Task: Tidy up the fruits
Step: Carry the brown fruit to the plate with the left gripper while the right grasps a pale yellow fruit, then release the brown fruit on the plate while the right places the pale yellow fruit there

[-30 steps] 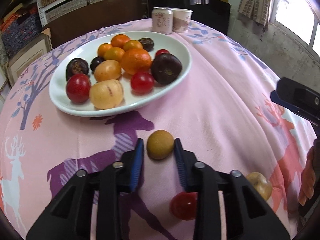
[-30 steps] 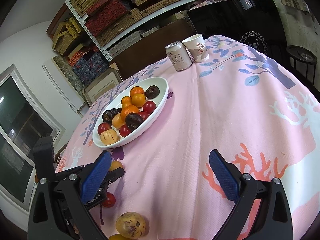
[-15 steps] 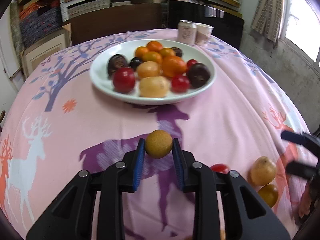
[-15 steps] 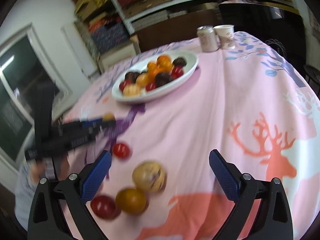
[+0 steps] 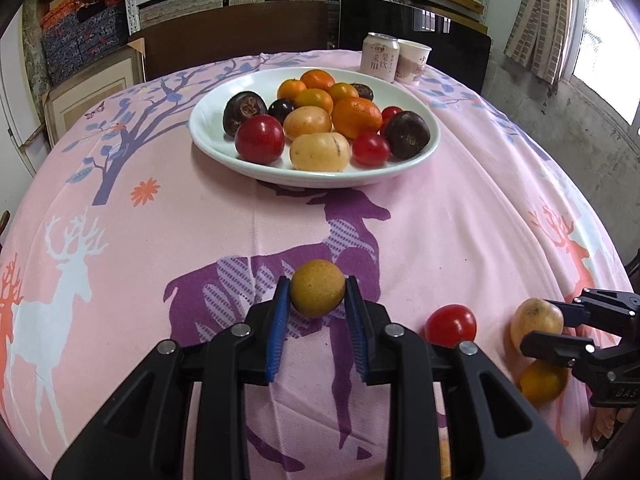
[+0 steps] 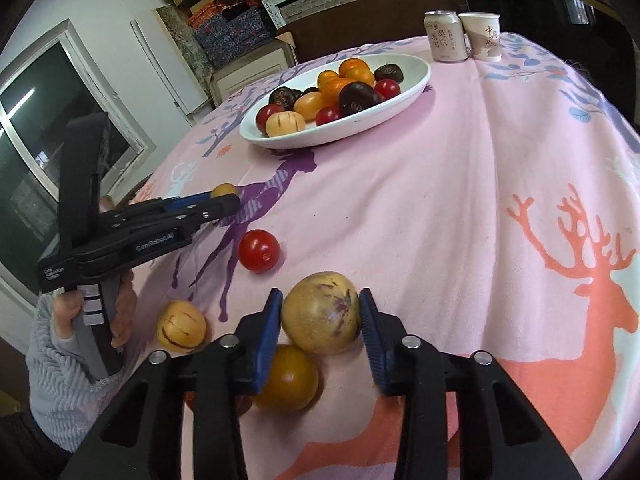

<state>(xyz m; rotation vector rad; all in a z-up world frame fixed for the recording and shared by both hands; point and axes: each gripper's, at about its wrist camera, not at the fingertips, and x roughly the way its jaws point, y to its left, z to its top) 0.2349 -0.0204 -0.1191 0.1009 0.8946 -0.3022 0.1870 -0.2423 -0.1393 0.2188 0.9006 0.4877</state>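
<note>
At the top centre of the left view a white plate (image 5: 416, 160) on the bench holds oranges, tomatoes and dark fruit, while the left claw (image 5: 317, 300) grips a small brown fruit (image 5: 317, 288) below it and the right claw (image 6: 320, 320) is closing around a pale melon (image 6: 320, 312) at lower centre.

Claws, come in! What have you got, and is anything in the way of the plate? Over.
Left claw shut on small brown fruit. Right claw closing around striped yellow fruit. Path to plate open.
</note>
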